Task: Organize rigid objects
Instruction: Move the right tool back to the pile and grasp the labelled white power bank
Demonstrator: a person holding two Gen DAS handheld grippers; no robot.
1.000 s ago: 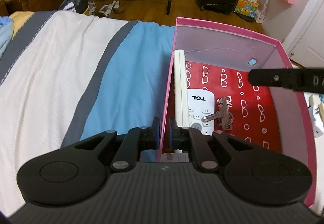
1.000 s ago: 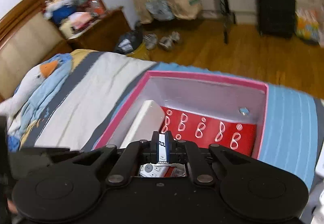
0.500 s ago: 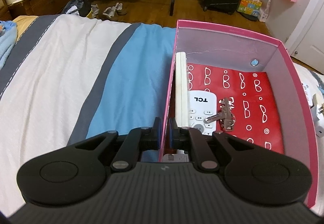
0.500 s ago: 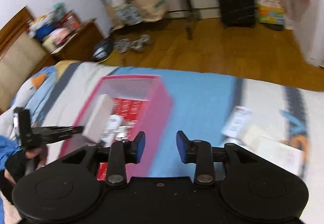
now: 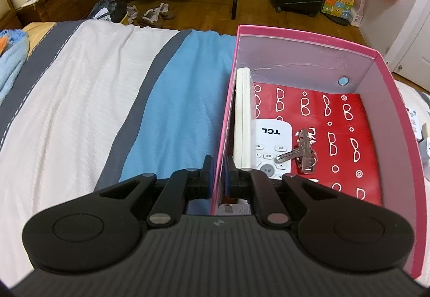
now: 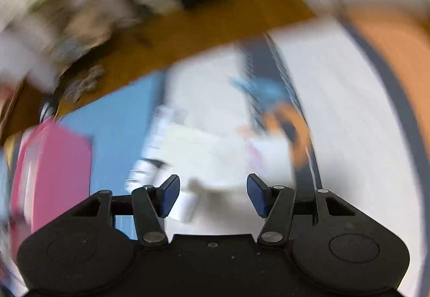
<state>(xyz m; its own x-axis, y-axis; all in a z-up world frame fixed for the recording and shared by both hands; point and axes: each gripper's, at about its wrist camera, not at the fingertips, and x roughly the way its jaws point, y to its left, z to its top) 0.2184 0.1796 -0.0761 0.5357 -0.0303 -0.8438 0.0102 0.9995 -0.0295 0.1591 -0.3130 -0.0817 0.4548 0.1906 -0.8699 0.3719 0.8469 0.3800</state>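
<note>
Box (image 5: 387,98), pink with a red patterned floor, sits on the striped bed (image 5: 80,98). Inside it, a white remote (image 5: 271,146) lies at 9 o'clock of a bunch of keys (image 5: 305,151), and a flat white slab (image 5: 243,114) stands on edge against the 9 o'clock wall.

Left gripper (image 5: 217,176): jaws together, clamped on the box's 9 o'clock wall at its near corner, one pad outside and one inside. Judgement: this hold steadies the box and is best kept firm and level while the other hand fetches.

Right gripper (image 6: 212,194): jaws have just been opening and stand well apart with nothing between them. Its view is badly blurred; pale loose items (image 6: 188,141) lie on the bed at 12 o'clock of the fingers, the box (image 6: 53,168) at 9 o'clock.

Judgement: the step in hand is reaching for another item. Recommended: settle over one item, straddle its narrow side, then close.
</note>
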